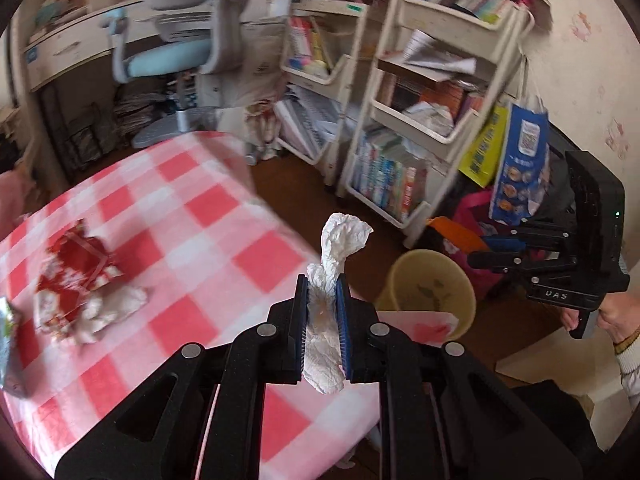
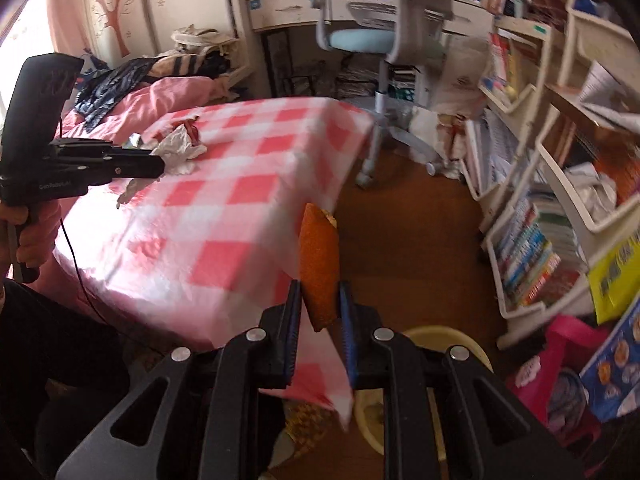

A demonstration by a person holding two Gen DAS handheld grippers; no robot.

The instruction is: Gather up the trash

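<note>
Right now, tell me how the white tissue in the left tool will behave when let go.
The crumpled tissue looks floppy and light: its free end curls above the left tool. It will probably drift, so release close over the yellow bin.

Your yellow bin (image 2: 472, 344) sits mostly hidden behind the right gripper's fingers (image 2: 352, 344), so you cannot tell what lies inside it. The red wrapper pile (image 1: 80, 272) on the checked desk (image 1: 224, 208) is motion-blurred, and a foil packet (image 1: 8, 344) is cut off at the left edge.
</note>
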